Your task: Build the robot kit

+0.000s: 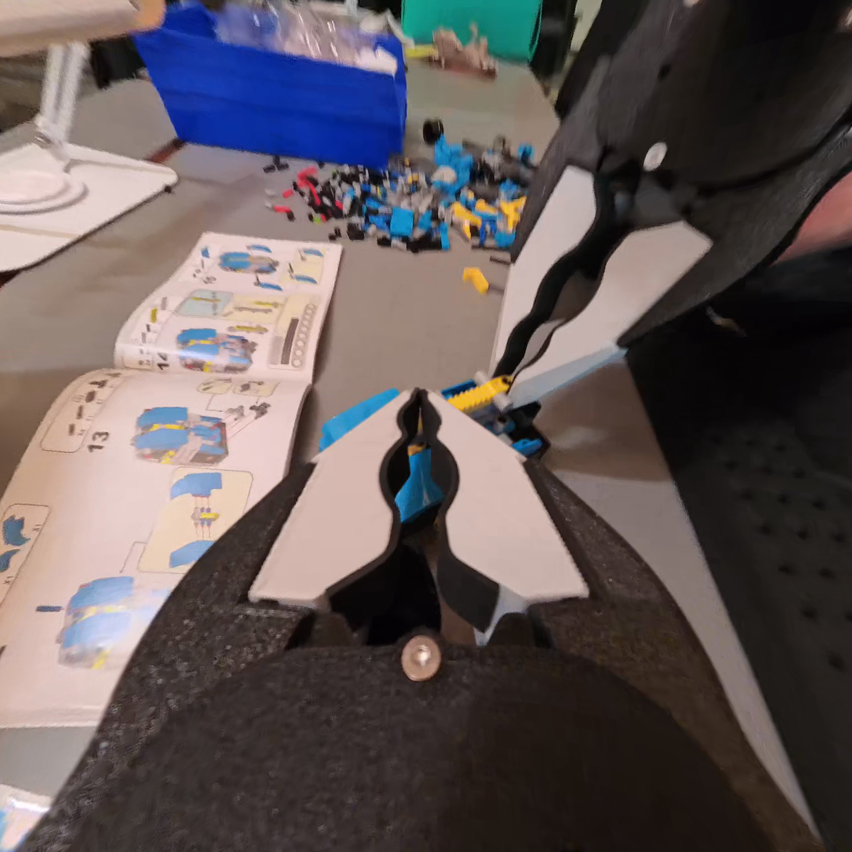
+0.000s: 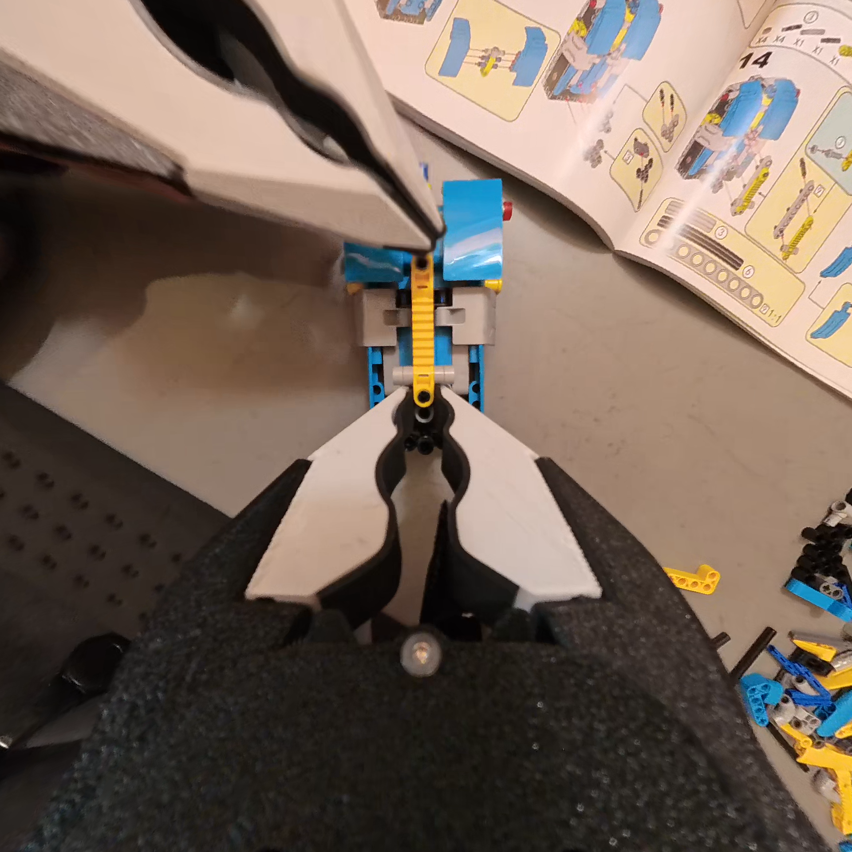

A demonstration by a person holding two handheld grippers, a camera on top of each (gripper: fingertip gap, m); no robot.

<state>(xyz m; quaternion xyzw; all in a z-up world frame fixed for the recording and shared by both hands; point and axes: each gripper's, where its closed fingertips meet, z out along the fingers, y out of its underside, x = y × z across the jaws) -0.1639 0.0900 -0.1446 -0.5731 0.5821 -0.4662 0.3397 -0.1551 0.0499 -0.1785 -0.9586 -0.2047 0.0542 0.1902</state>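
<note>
A small brick model (image 2: 426, 322) of blue, grey and yellow pieces lies on the grey table (image 2: 599, 438), with a yellow toothed beam (image 2: 423, 322) along its top. My right gripper (image 2: 424, 403) is shut on the model's near end, around the beam's end and black pins. My left gripper (image 2: 431, 246) comes in from the upper left, jaws closed, tips at the beam's far end between two blue panels. In the left wrist view my left gripper (image 1: 417, 392) is shut over the model (image 1: 359, 417). The right gripper (image 1: 505, 382) pinches the yellow beam (image 1: 479, 392).
An open instruction booklet (image 1: 198, 415) lies left of the model and also shows in the right wrist view (image 2: 691, 161). A pile of loose pieces (image 1: 415, 203) and a blue bin (image 1: 286, 101) sit behind. A white lamp base (image 1: 55, 193) stands far left. A black perforated board (image 1: 760, 507) lies right. My hands' fingertips stand some 5 cm from each other.
</note>
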